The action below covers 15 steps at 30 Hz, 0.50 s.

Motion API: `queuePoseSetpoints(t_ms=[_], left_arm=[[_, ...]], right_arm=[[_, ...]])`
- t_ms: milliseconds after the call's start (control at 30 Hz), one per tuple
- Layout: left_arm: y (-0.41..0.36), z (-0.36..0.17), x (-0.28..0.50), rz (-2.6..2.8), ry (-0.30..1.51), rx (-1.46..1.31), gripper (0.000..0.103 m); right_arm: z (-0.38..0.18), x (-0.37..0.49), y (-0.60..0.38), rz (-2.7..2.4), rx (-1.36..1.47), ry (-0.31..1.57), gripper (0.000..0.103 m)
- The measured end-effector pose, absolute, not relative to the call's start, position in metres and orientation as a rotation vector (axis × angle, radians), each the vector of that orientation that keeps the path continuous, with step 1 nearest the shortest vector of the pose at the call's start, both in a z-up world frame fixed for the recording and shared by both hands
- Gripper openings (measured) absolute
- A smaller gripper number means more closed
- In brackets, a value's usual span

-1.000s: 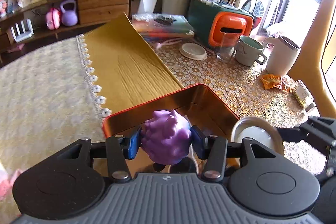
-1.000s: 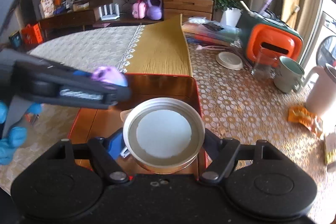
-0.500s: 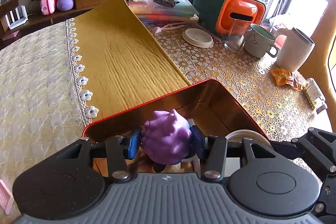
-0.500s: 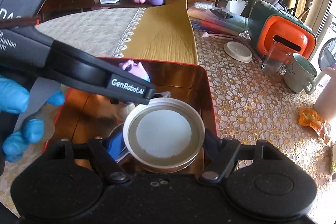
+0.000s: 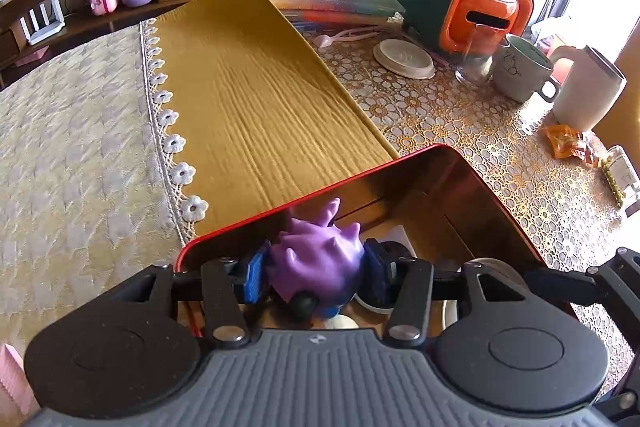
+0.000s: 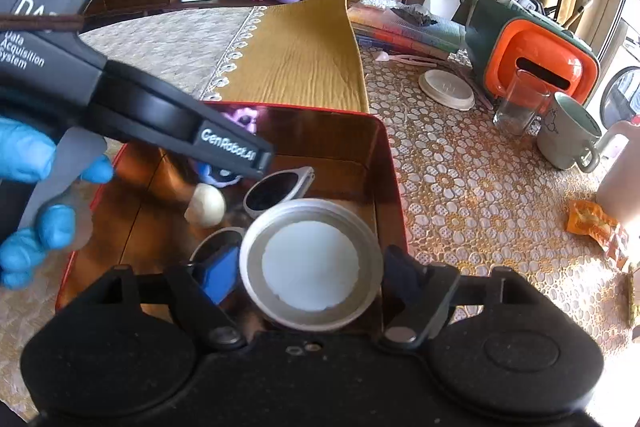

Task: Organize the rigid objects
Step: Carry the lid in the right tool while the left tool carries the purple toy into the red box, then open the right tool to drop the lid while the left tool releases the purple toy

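Left tongs [image 5: 316, 277] pinch a spiky purple rubber toy [image 5: 316, 259] between the blue pads, held over the near-left corner of the shiny red-rimmed metal tin [image 5: 500, 203] on the bench [image 5: 480, 131]. Right tongs [image 6: 308, 271] have just been opening; a round white lid with a grey rim [image 6: 310, 263] sits between them, right pad clear of its rim, left contact unclear. Lid is over the tin's right side. In the tin: a cream lump [image 6: 206, 205] and sunglasses [image 6: 276, 191].
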<state>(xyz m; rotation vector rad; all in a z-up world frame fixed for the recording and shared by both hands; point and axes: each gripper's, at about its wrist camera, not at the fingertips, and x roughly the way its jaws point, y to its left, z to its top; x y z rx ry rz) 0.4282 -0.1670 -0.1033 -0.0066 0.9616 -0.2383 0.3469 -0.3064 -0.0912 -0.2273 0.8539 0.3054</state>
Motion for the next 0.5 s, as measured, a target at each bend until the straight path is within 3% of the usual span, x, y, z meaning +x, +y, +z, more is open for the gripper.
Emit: queuePoseSetpoints(t_ms=[200,333,500], left_arm=[[-0.165,-0.102,0.427,-0.232,0.966,-0.008,0.051],[-0.161,-0.096,0.424,-0.236,0.957,-0.043,0.068],[-0.157,-0.083,0.414,-0.246,0.937,-0.067,0.069]], right_arm=[[-0.088,0.344,-0.306,0.298,-0.220,0.839,0.080],[-0.084,0.342,-0.307,0.296,-0.212,0.834,0.080],[-0.079,0.339,-0.310,0.291,-0.181,0.839,0.083]])
